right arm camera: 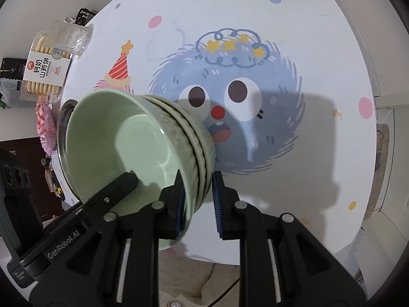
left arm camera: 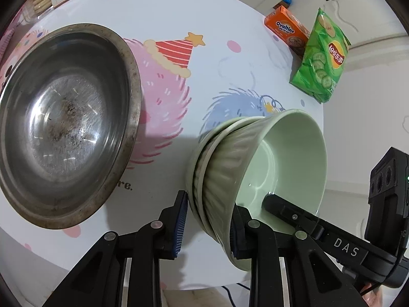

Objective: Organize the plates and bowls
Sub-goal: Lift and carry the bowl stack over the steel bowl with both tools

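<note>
A stack of three nested pale green bowls (left arm camera: 255, 158) is held tilted on its side above the table. My left gripper (left arm camera: 207, 220) is shut on the stack's walls, its right finger inside the top bowl. My right gripper (right arm camera: 198, 199) straddles the same stack (right arm camera: 143, 138) from the opposite side, one finger inside the top bowl; a small gap shows at its outer pad. A large worn steel basin (left arm camera: 64, 125) sits on the table to the left of the stack in the left wrist view.
The round table (left arm camera: 204, 12) has a cartoon cloth. An orange Ovaltine box (left arm camera: 286, 29) and a green chip bag (left arm camera: 322, 56) lie at its far right. A cracker box (right arm camera: 43, 69) and a clear glass jar (right arm camera: 71, 37) stand at the far left edge.
</note>
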A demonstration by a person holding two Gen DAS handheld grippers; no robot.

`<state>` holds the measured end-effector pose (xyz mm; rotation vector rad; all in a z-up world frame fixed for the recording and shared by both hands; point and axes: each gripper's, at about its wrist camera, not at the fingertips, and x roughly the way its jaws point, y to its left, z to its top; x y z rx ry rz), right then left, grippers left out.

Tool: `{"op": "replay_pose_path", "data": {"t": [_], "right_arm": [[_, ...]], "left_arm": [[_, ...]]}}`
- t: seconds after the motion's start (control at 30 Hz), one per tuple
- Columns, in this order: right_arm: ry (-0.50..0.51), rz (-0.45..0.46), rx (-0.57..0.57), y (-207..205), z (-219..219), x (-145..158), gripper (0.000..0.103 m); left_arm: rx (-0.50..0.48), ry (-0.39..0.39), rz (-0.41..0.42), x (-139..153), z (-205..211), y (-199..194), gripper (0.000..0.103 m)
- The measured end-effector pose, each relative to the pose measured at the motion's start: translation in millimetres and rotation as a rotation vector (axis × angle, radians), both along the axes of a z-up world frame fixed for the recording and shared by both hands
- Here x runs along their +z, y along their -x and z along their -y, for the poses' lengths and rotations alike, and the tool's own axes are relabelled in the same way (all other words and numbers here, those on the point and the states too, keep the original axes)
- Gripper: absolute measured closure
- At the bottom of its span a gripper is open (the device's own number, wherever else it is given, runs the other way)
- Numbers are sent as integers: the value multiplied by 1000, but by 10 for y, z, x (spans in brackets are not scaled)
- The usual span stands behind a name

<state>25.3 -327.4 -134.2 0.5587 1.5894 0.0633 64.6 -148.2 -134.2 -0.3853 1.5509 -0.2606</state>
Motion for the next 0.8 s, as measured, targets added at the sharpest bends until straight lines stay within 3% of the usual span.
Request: {"op": "replay_pose_path", "data": {"t": [0.2,0.3,0.8], "right_arm": [[-7,-3,-1,-6,1,-13,80],[-10,-5,-3,-7,6,-13,80],[18,33,11,-17,24,69,80]], "left_arm": [[-28,-74,56,80,50,-19,75],[-31,-72,52,83,40,-50,80],[-55,-45,31,59,46,-48,81]]}}
